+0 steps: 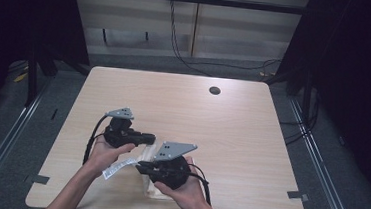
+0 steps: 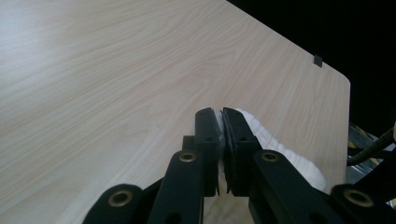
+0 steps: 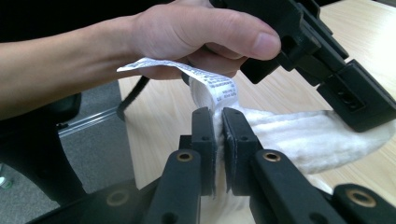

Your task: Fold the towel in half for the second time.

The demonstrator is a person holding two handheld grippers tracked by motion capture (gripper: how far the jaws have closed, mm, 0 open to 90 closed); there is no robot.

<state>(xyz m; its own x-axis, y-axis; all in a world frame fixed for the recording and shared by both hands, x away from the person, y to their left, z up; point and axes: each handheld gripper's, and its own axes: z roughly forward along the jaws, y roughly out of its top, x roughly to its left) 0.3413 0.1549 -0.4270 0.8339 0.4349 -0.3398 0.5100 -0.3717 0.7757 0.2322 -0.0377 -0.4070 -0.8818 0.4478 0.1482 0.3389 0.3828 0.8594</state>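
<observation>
While you worked at the near edge of the table (image 1: 233, 113), the high view showed your left gripper (image 1: 146, 139) and right gripper (image 1: 141, 168) close together over the white cloth (image 1: 145, 154). Your left gripper view had its jaws clamped on the cloth (image 2: 280, 147). Your right gripper view had its jaws pinching the cloth (image 3: 299, 135) beneath its printed label (image 3: 205, 79), just beside your left hand (image 3: 187, 32).
</observation>
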